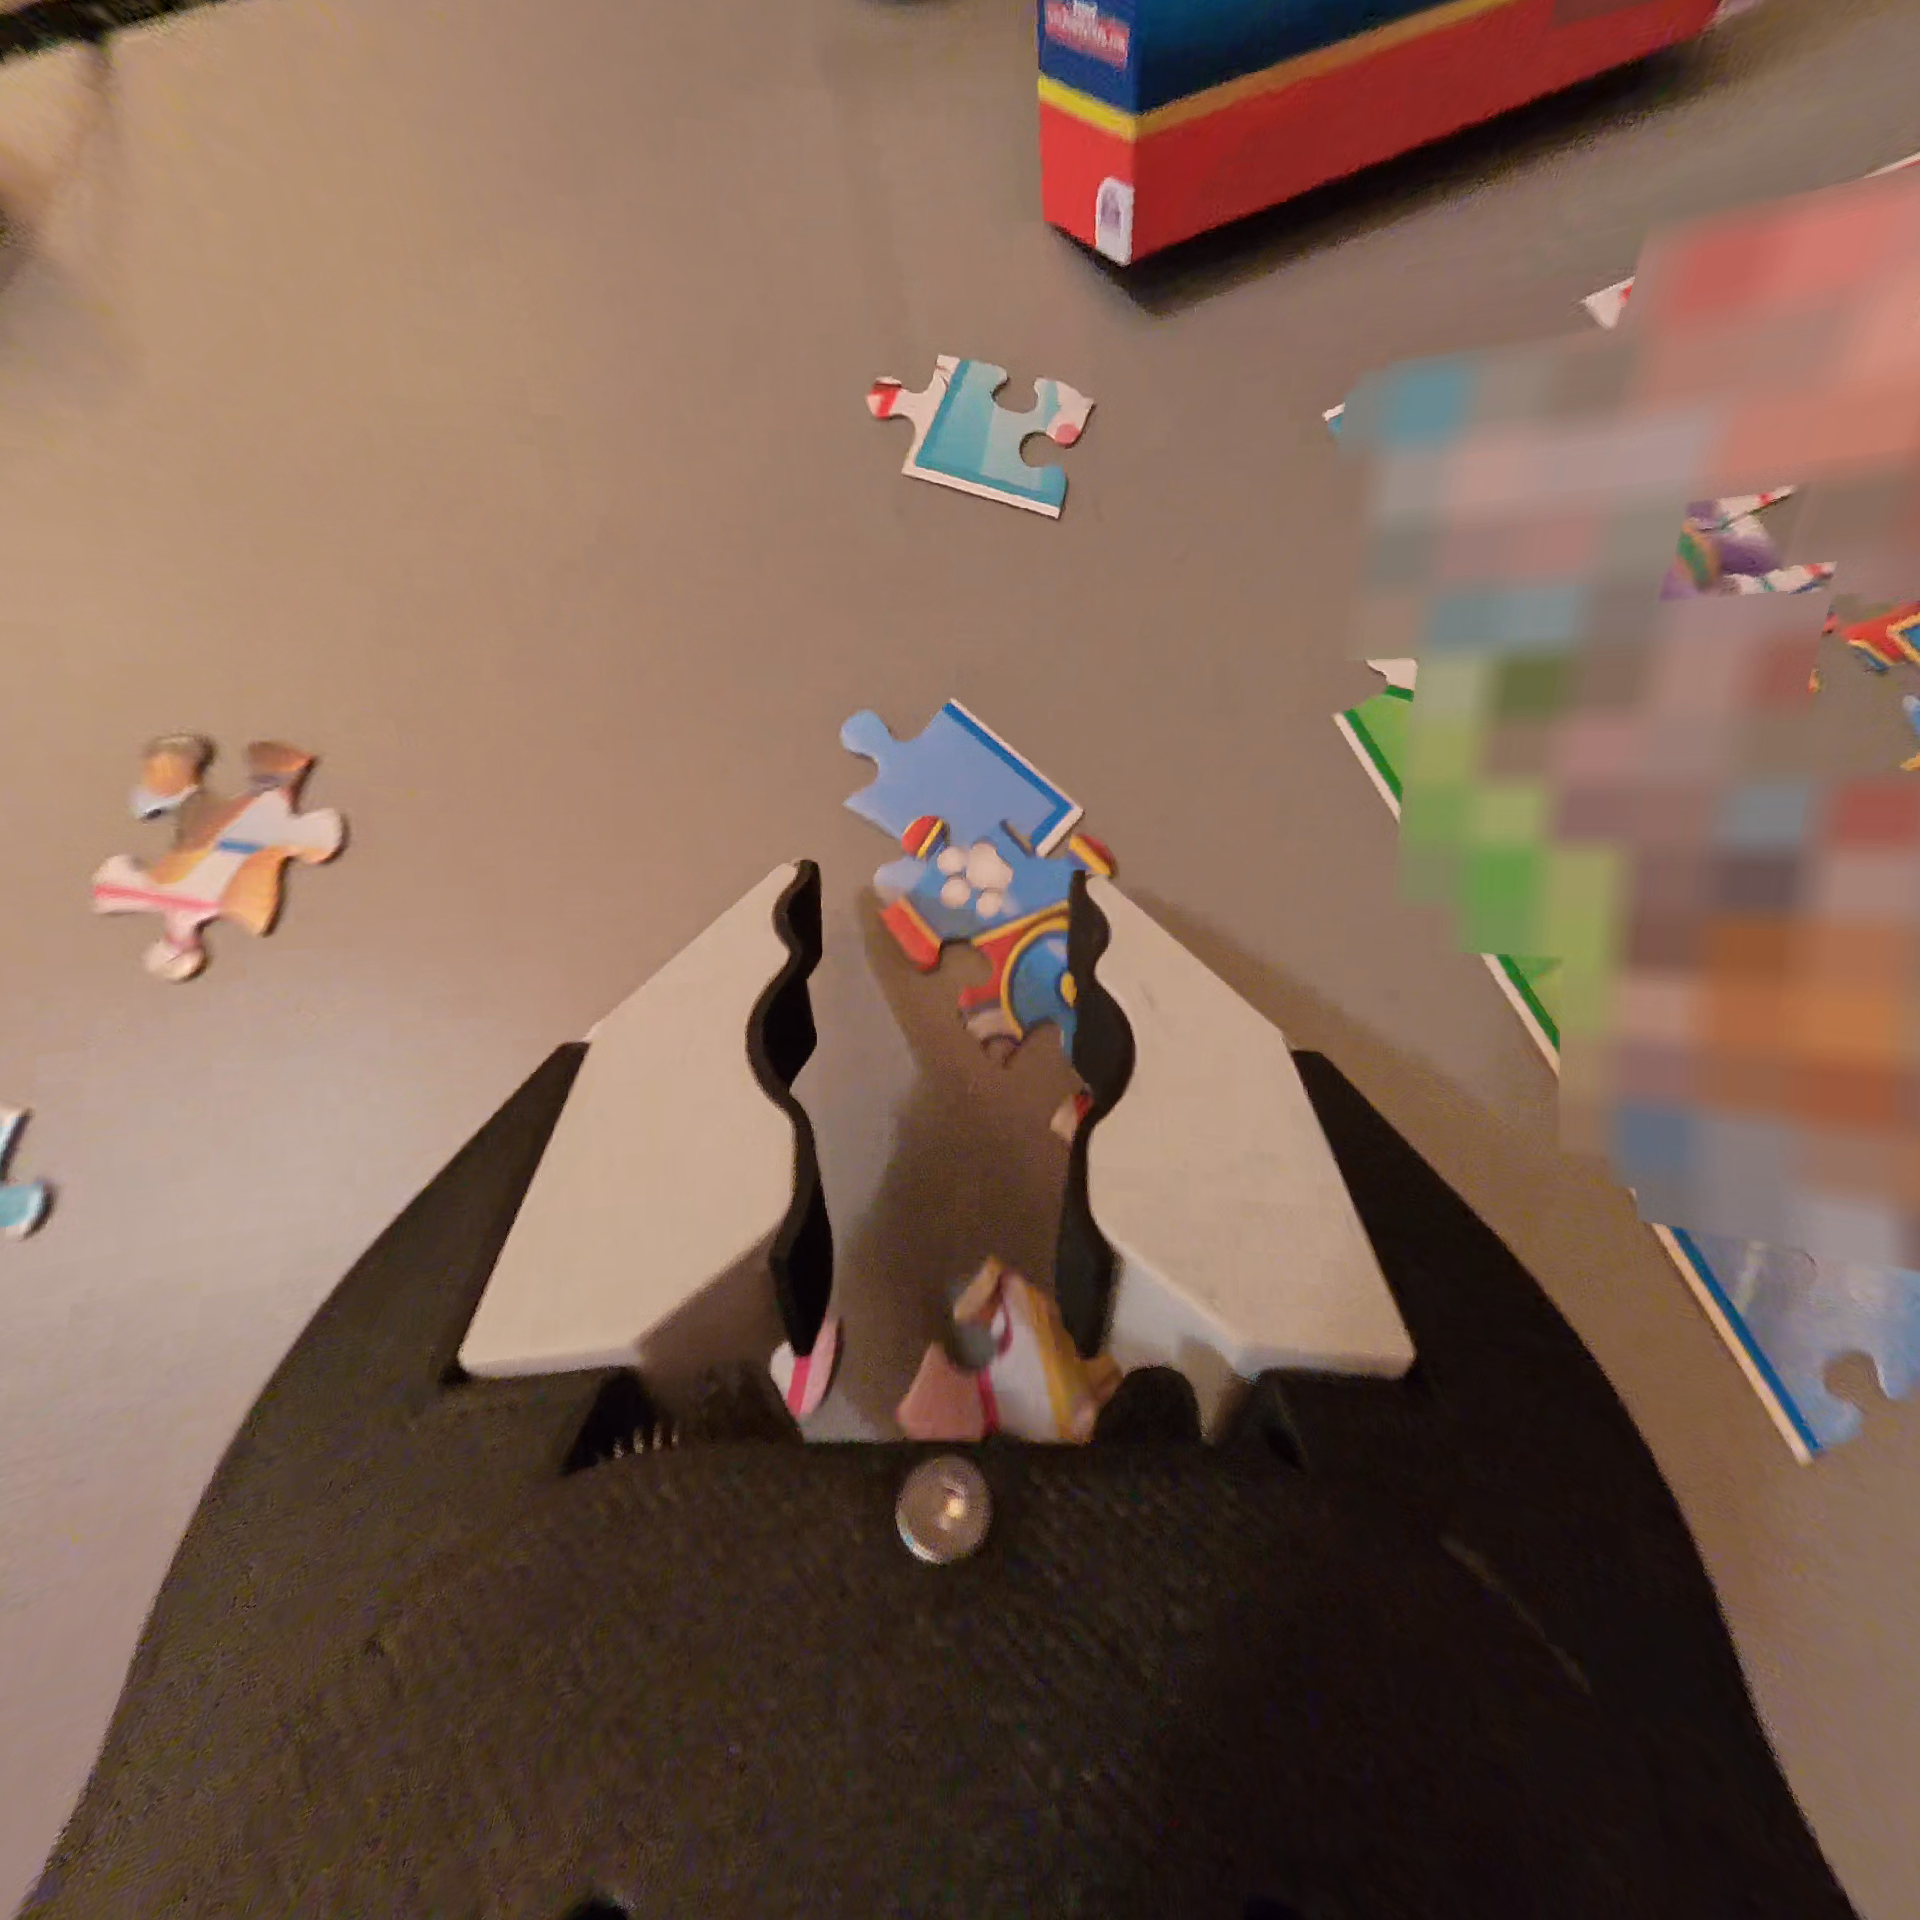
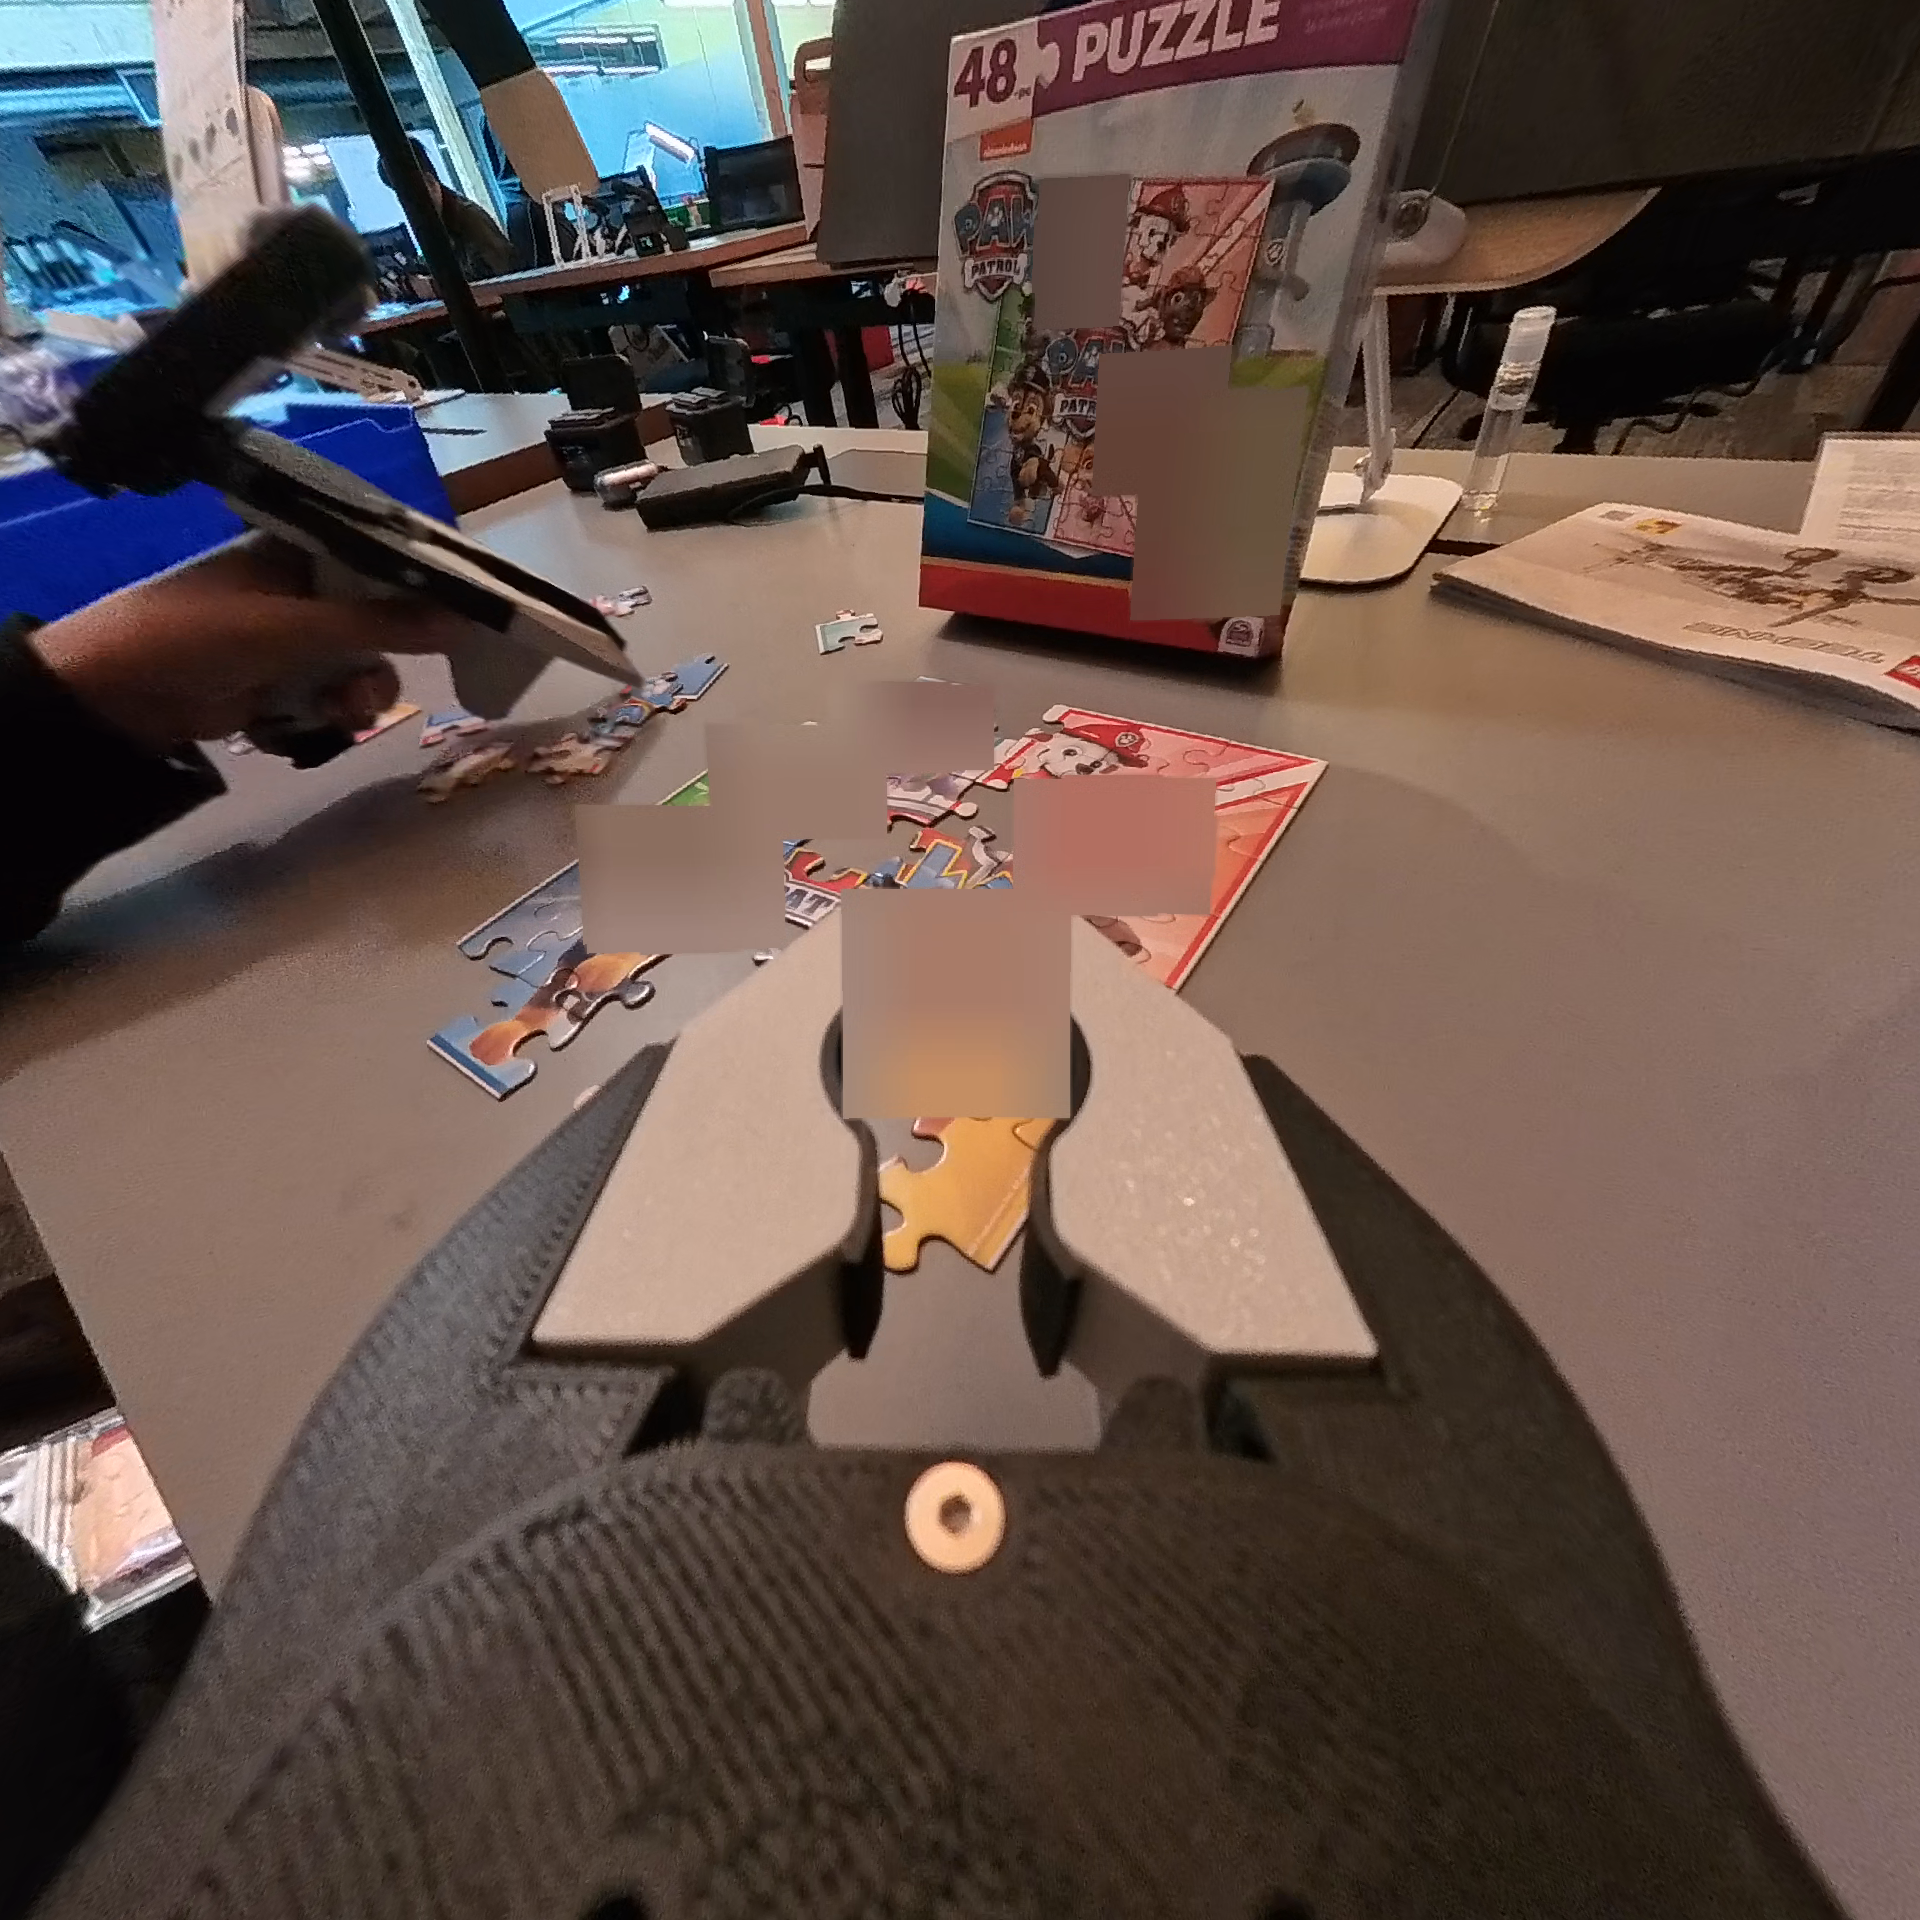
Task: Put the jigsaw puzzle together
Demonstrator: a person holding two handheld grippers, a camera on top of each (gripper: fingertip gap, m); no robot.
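The left gripper [image 1: 945, 883], jaws spread, hovers over a blue-and-red cardboard puzzle piece [image 1: 966, 831] on the grey counter [image 1: 468, 468]. The right gripper [image 2: 956, 997] pinches an orange piece [image 2: 961, 1184] nearer the puzzle box [image 2: 1132, 343].

The flat grey tabletop [image 1: 468, 416] lies bare over a wide stretch on the left, broken only by a loose tan-and-pink jigsaw piece [image 1: 213, 847] and a teal-and-white piece [image 1: 982, 436] farther out. Ahead, an upright red-and-blue cardboard puzzle box [image 2: 1132, 343] blocks the far side. The partly assembled flat jigsaw [image 2: 1174, 790] fills the middle. A white booklet [image 2: 1683, 603] and a clear bottle [image 2: 1507, 405] crowd the far right corner; nearer right, the table is open.
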